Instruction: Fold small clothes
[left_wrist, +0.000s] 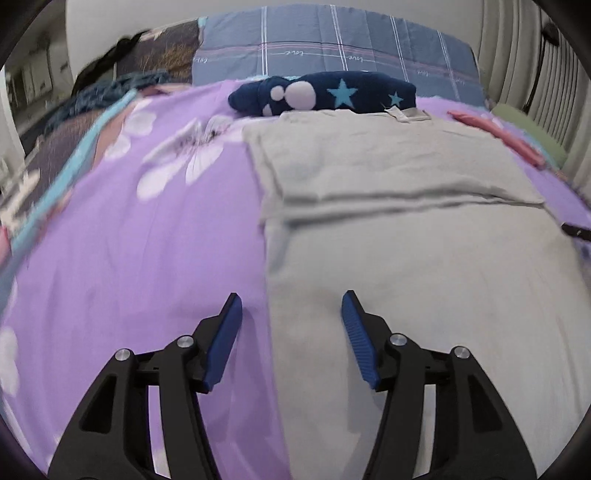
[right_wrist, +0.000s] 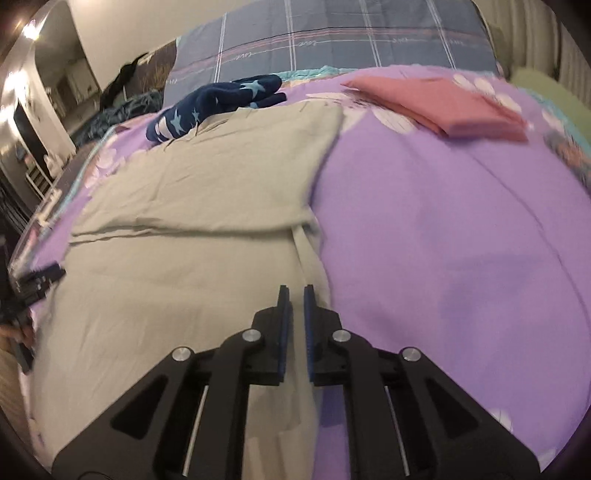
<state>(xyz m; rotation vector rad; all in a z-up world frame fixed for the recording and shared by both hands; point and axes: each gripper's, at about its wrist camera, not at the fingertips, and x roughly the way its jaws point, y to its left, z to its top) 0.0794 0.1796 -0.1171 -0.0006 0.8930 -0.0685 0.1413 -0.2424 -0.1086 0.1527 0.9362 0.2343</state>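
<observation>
While we hold both grippers over the bed (left_wrist: 129, 240), the grey garment (left_wrist: 406, 192) lies flat on the purple sheet with one fold across its middle. Our left gripper (left_wrist: 291, 306) has its fingers (left_wrist: 225, 339) about half open, straddling the garment's left edge with nothing between the pads. Our right gripper (right_wrist: 296, 295) has its fingers nearly closed at the garment's right edge; whether cloth is pinched we cannot tell. A navy star-patterned piece (left_wrist: 325, 94) sits beyond the garment, a folded pink one (right_wrist: 443, 107) to its right.
</observation>
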